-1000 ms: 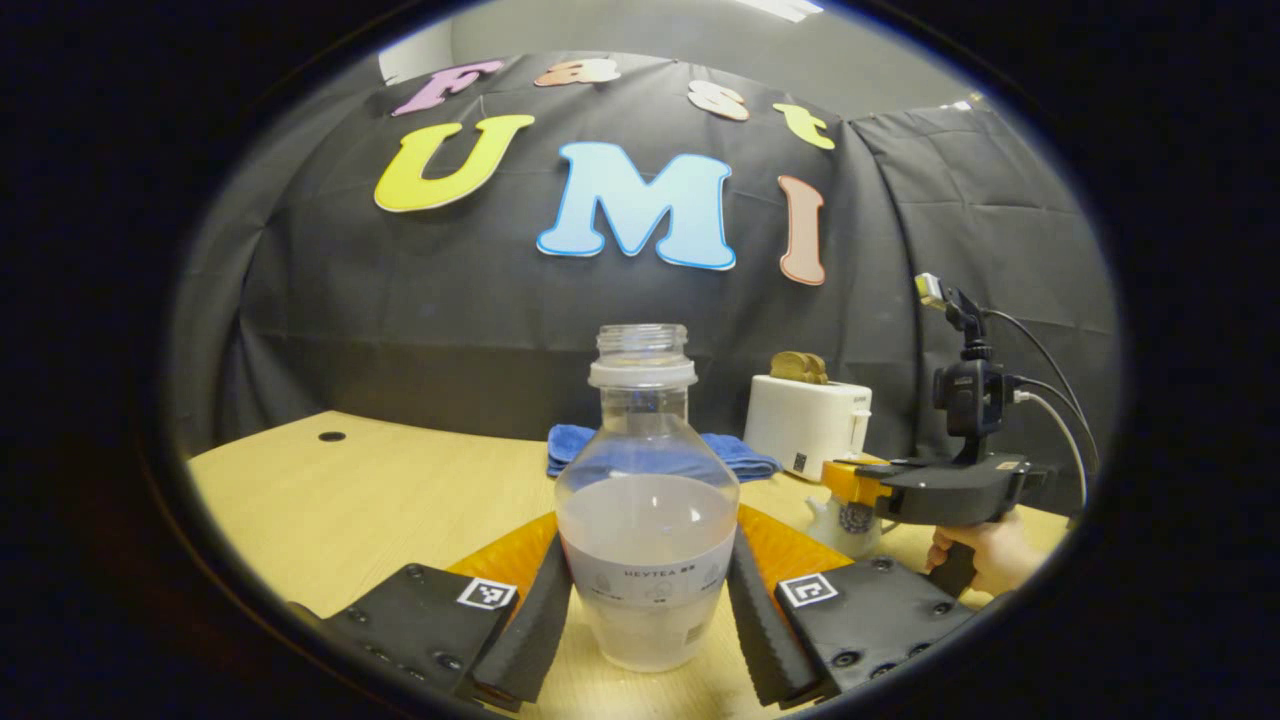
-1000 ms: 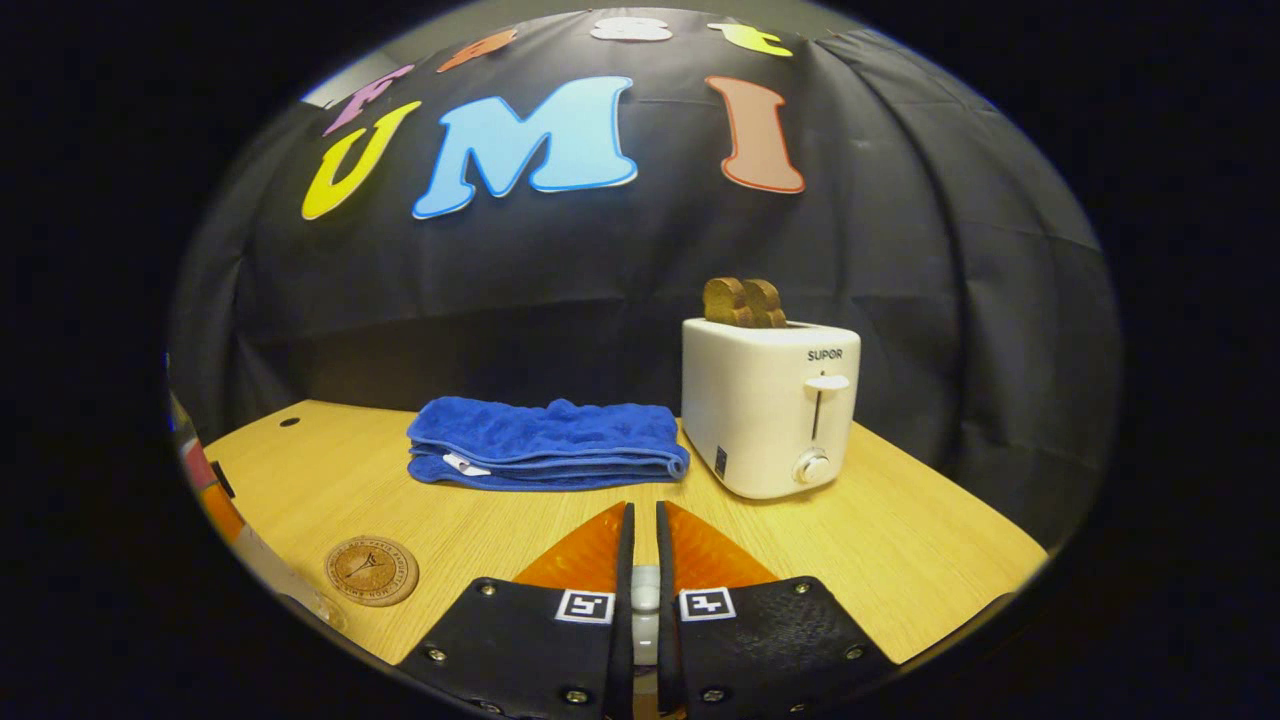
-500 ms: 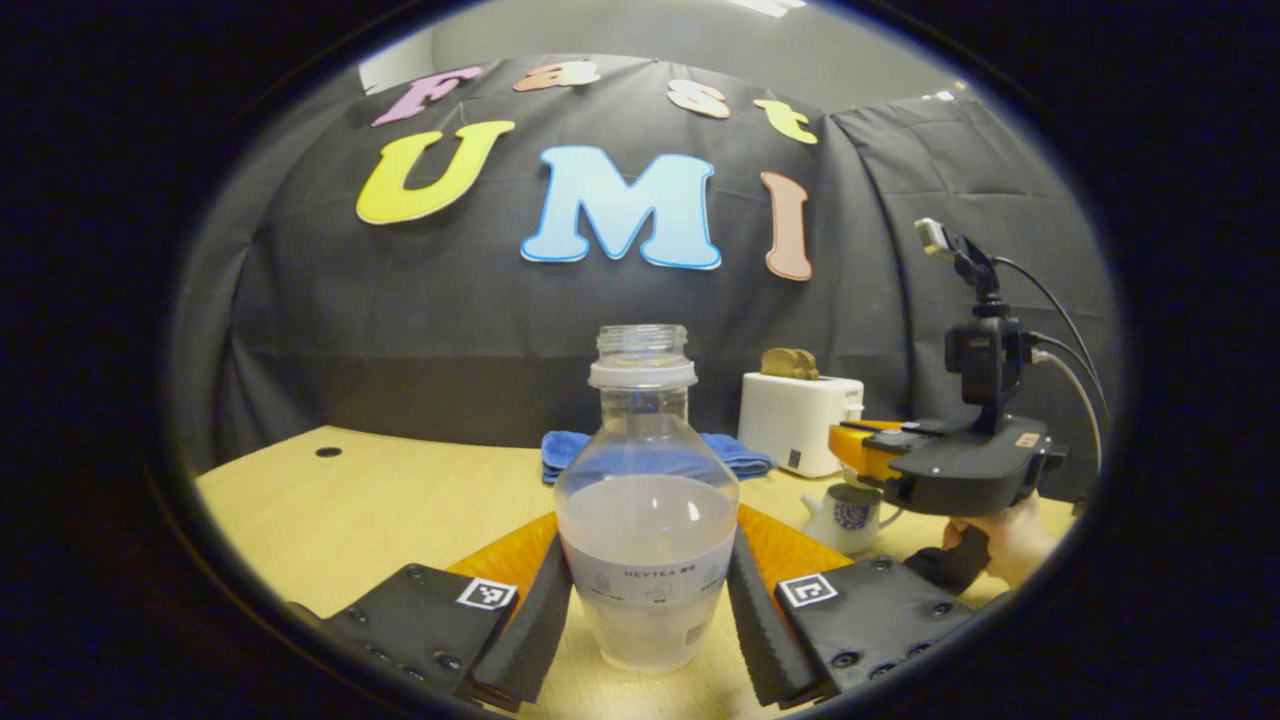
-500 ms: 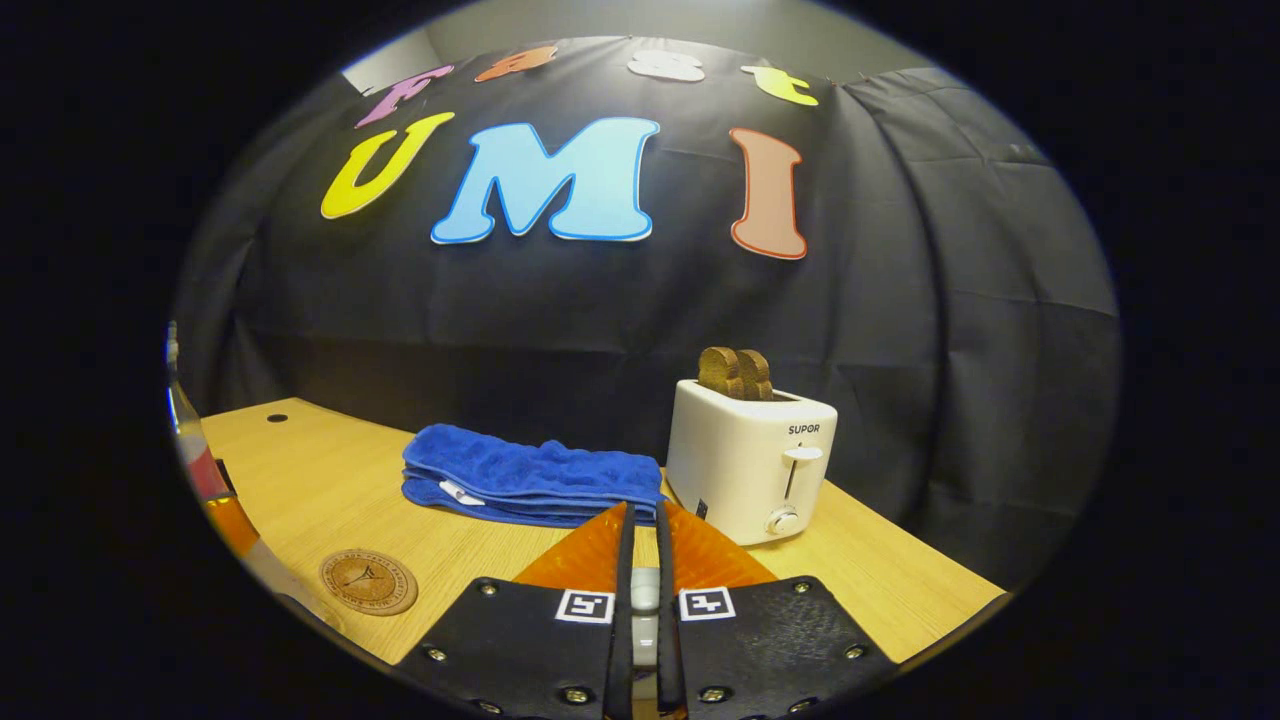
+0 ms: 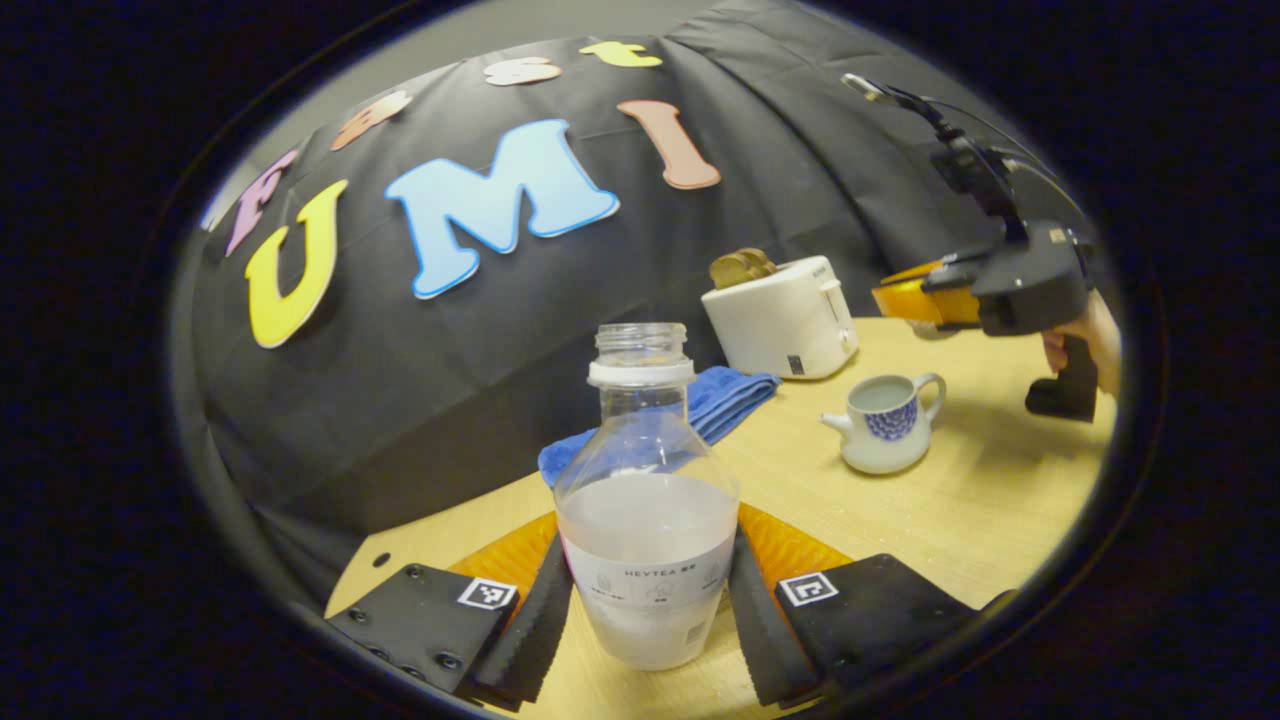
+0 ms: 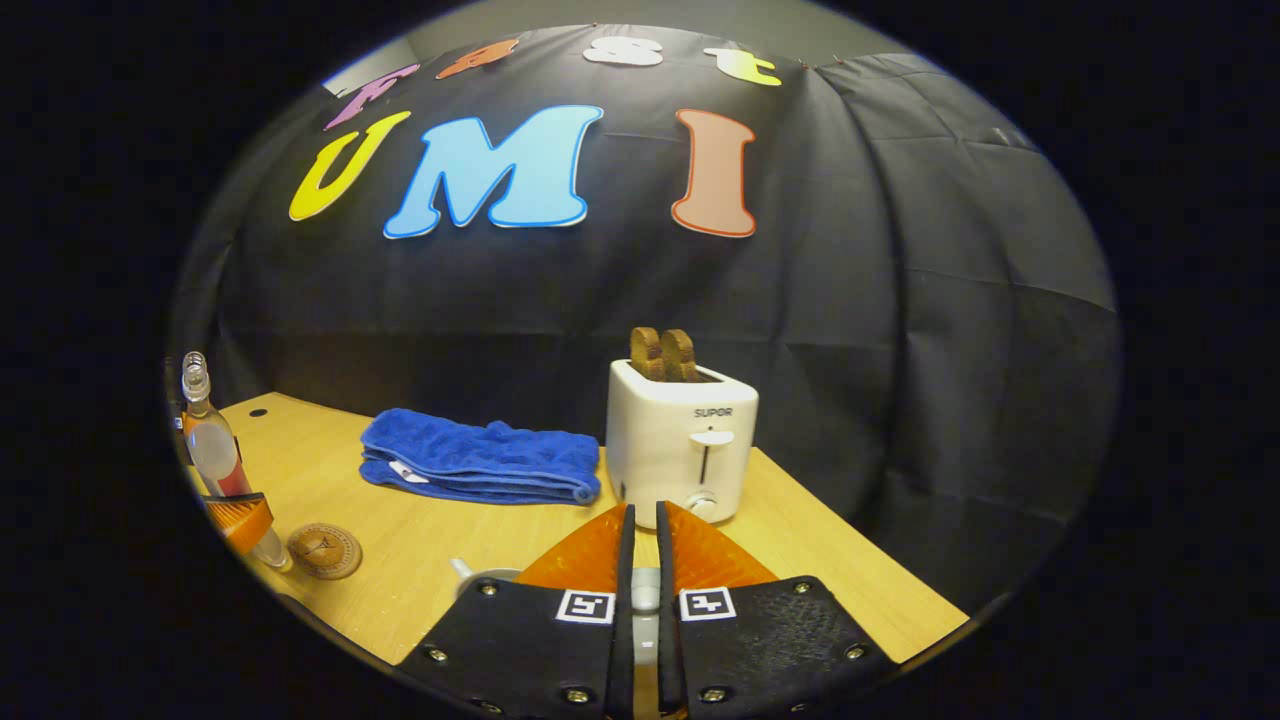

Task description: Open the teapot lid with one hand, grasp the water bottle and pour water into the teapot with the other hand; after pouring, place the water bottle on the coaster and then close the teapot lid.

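1. The left gripper [image 5: 648, 600] holds the water bottle [image 5: 646, 520], a finger pressed on each side. The bottle stands straight up, about half full, with no cap.
2. The teapot [image 5: 884, 423] sits open at right of middle, up and to the right of the bottle, with bare table [image 5: 960, 500] between them.
3. The right gripper [image 6: 640, 590] has its fingers nearly shut on something small, likely the lid, high above the teapot.
4. The coaster [image 6: 324, 550] lies at lower left, just beside the bottle.

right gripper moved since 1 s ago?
Yes. In the left gripper view the right gripper has risen off the teapot, now open-topped, and hangs above and right of it, level with the toaster.
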Tool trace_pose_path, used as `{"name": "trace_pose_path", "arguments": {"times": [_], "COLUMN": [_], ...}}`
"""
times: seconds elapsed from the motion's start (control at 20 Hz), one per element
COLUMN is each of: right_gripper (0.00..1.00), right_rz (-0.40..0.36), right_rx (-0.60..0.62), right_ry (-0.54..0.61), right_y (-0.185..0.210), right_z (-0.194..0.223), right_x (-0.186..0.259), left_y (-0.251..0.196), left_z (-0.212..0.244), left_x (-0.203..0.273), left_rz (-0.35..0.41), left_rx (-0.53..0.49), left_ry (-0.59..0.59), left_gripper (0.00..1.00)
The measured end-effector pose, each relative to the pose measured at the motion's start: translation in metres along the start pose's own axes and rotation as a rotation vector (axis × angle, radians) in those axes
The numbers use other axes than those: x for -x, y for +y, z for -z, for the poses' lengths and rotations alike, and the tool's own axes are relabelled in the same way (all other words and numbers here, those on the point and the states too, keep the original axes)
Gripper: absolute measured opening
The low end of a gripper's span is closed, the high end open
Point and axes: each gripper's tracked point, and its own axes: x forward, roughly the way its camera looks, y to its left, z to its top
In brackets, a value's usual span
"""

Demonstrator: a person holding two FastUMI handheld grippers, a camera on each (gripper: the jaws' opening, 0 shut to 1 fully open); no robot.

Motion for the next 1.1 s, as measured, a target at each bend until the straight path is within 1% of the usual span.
{"name": "trace_pose_path", "arguments": {"times": [0.2,0.4,0.55,0.7,0.85,1.0,1.1], "right_gripper": [0.09,0.1,0.1,0.09,0.09,0.09,0.09], "right_rz": [0.081,0.085,0.142,0.172,0.243,0.307,0.317], "right_rx": [0.012,-0.029,0.013,-0.016,0.009,0.028,0.016], "right_ry": [0.02,0.042,0.055,0.066,0.089,0.117,0.126], "right_y": [-0.03,-0.04,-0.058,-0.072,-0.094,-0.114,-0.118], "right_z": [0.009,0.017,0.022,0.024,0.034,0.043,0.044], "right_x": [-0.002,-0.005,-0.005,-0.003,-0.001,0.001,0.002], "left_y": [-0.023,-0.05,-0.062,-0.077,-0.089,-0.099,-0.1], "left_z": [-0.014,-0.021,-0.03,-0.04,-0.047,-0.048,-0.044], "left_x": [-0.022,-0.049,-0.059,-0.07,-0.077,-0.082,-0.087], "left_rz": [0.031,0.088,0.112,0.145,0.169,0.192,0.198], "left_rx": [-0.227,-0.392,-0.54,-0.663,-0.778,-0.878,-0.938], "left_ry": [0.021,0.042,0.041,0.029,0.02,0.036,0.05], "left_gripper": [0.86,0.86,0.86,0.87,0.87,0.86,0.86]}}
